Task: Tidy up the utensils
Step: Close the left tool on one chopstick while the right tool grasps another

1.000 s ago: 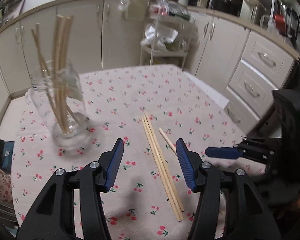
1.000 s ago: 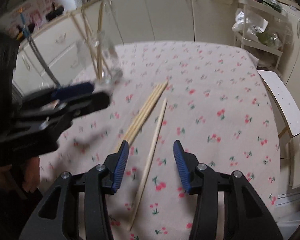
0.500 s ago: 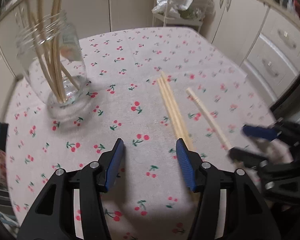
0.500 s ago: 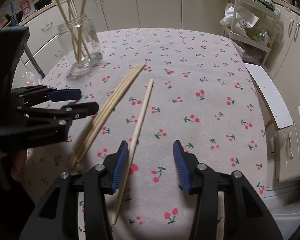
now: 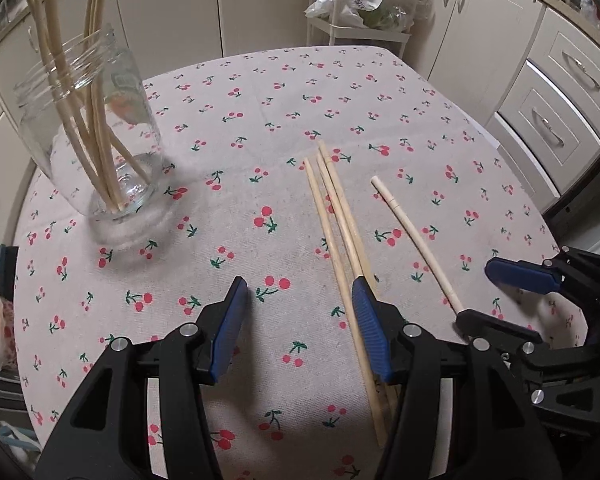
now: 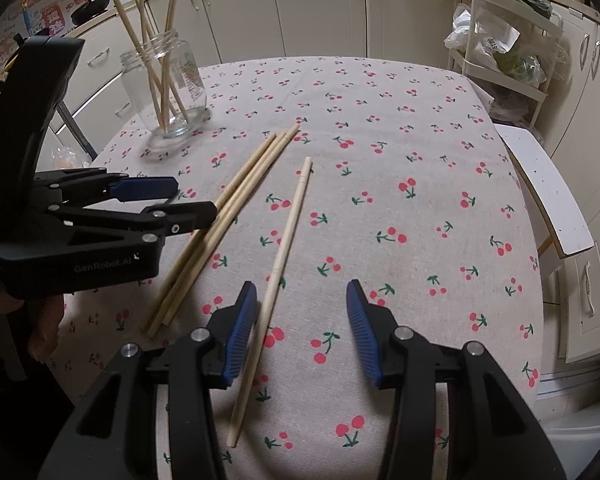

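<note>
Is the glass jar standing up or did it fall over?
Standing up. The clear glass jar sits on its base on the cherry-print tablecloth, mouth upward, with wooden chopsticks leaning out of its top.

Soft even indoor light, sharp focus on both views, faint shadows under the glass jar (image 5: 96, 136) on the counter (image 5: 284, 92), strong fisheye bending at edges, dark vignette in corners, no glare.

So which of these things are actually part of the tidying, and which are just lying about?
Part of the job:
- glass jar holding chopsticks
- three bundled chopsticks
- single chopstick

Just lying about:
- white rack with bags
- white stool
</note>
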Demonstrator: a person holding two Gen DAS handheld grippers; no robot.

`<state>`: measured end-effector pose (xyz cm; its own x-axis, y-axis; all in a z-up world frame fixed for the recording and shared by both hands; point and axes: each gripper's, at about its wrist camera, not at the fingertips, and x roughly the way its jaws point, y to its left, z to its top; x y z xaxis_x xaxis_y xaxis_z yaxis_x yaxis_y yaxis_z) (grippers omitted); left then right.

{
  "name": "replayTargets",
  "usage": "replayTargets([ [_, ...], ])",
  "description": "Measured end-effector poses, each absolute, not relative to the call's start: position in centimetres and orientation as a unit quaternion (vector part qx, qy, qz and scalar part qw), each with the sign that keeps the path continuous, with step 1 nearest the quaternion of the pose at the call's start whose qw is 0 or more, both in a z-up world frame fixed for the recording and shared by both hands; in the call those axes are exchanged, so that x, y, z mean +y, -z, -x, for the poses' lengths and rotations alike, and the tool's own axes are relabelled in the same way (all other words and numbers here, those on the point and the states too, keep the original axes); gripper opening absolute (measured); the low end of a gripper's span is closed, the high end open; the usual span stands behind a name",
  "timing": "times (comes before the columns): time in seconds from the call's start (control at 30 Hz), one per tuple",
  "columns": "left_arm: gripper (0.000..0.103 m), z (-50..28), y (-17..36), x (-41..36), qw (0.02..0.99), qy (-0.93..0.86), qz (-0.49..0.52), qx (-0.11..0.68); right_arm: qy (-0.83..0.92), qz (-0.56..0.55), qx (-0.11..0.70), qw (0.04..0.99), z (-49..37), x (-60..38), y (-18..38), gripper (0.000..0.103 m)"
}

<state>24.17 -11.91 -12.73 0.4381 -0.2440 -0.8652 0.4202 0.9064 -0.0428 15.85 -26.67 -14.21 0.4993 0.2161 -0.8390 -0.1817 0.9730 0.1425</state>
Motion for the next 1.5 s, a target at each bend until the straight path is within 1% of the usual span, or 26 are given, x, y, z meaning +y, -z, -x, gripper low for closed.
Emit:
replayTargets([
  [0.4,0.052,-24.2,12.8,-12.3,0.841,0.196,-0.105,0.493,-0.117,-0.024,0.486,0.866,-15.8,-26.7,14.2,0.047],
  [0.57,0.052,-24.2,12.5,-11.7,0.841,0.2,-0.091,0.495,-0.118,-0.026,0.484,0.866,-15.7,-26.7,14.2,0.047],
  [0.7,0.052,-24.4,12.9,-12.6,0.838,0.197,-0.107,0.497,-0.121,-0.024,0.484,0.867,-15.7,-26.7,14.2,0.047],
  [0.77,0.052,-24.3,13.1,-12.8,0.839,0.191,-0.122,0.494,-0.122,-0.024,0.483,0.867,-15.6,-26.8,14.2,0.044],
  [0.83,0.054,-24.4,13.1,-12.4,0.84,0.177,-0.125,0.496,-0.122,-0.026,0.483,0.867,-15.6,-27.1,14.2,0.033],
  [0.9,0.053,-24.7,13.1,-11.6,0.841,0.163,-0.122,0.502,-0.125,-0.03,0.483,0.866,-15.5,-27.4,14.2,0.029],
  [1.03,0.053,-25.1,12.9,-11.5,0.841,0.156,-0.129,0.502,-0.131,-0.026,0.485,0.865,-15.7,-27.0,14.2,0.029],
  [1.27,0.053,-26.7,12.7,-13.4,0.842,0.165,-0.126,0.498,-0.134,-0.024,0.487,0.863,-17.2,-26.2,14.1,0.029],
  [1.3,0.05,-26.9,12.9,-13.4,0.84,0.166,-0.122,0.501,-0.134,-0.024,0.489,0.862,-17.5,-26.2,14.2,0.028],
  [1.33,0.041,-27.1,13.1,-13.4,0.838,0.169,-0.119,0.506,-0.134,-0.025,0.491,0.86,-17.8,-26.1,14.3,0.027],
  [1.37,0.038,-27.2,13.2,-13.3,0.838,0.171,-0.114,0.505,-0.134,-0.024,0.491,0.861,-18.0,-26.1,14.4,0.026],
  [1.43,0.02,-27.2,13.2,-13.1,0.838,0.176,-0.111,0.505,-0.131,-0.023,0.491,0.861,-18.1,-26.1,14.4,0.019],
  [1.47,0.016,-27.1,13.1,-13.1,0.837,0.179,-0.112,0.505,-0.129,-0.02,0.491,0.861,-18.2,-26.1,14.4,0.018],
  [1.5,0.009,-27.0,13.2,-13.0,0.835,0.184,-0.113,0.506,-0.128,-0.017,0.49,0.862,-18.1,-26.1,14.5,0.014],
])
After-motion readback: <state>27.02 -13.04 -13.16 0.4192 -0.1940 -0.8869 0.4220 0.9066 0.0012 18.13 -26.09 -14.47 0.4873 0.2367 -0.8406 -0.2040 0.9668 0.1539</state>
